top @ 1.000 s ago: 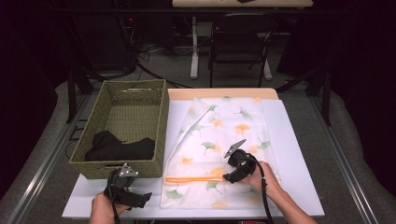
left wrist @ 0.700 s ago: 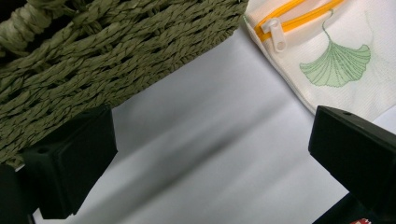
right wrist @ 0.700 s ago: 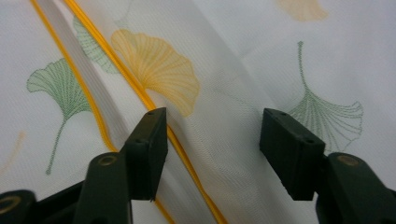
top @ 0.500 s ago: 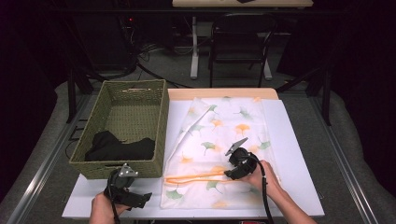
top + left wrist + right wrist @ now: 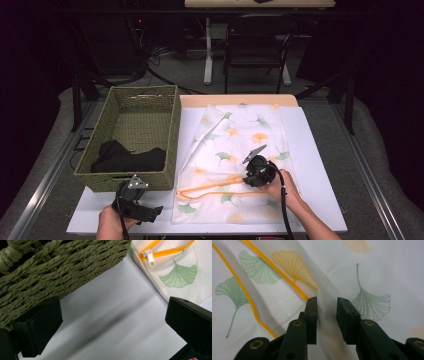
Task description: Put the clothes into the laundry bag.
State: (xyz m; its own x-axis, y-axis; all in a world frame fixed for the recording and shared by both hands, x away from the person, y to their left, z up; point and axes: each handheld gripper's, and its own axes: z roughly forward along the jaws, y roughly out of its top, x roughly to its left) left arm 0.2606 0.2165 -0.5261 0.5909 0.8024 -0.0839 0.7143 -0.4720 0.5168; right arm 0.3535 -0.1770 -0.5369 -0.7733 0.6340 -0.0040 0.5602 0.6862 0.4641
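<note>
Right gripper view shows the right gripper (image 5: 326,315) low over the mesh bag (image 5: 287,272). Its two black jaws have just been closing, and a raised fold of the thin bag stands between them. A small gap is left, and I cannot tell if the pads press the fold yet.

The bag is soft, white and see-through, with a fine net weave. Green and yellow fan-shaped leaves are printed on it. An orange zipper (image 5: 284,276) runs across it in a long thin line.

From the high view, the bag (image 5: 240,145) lies flat on the white table (image 5: 320,165), just right of the basket (image 5: 135,135). The right gripper (image 5: 252,167) sits near the bag's front end.

The left gripper (image 5: 112,330) has its jaws spread wide over bare table in front of the basket, with nothing between them. The basket is woven from thick, twisted green cord. A black cloth (image 5: 125,157) lies inside it. Right of the bag, the table is bare out to its edge.
</note>
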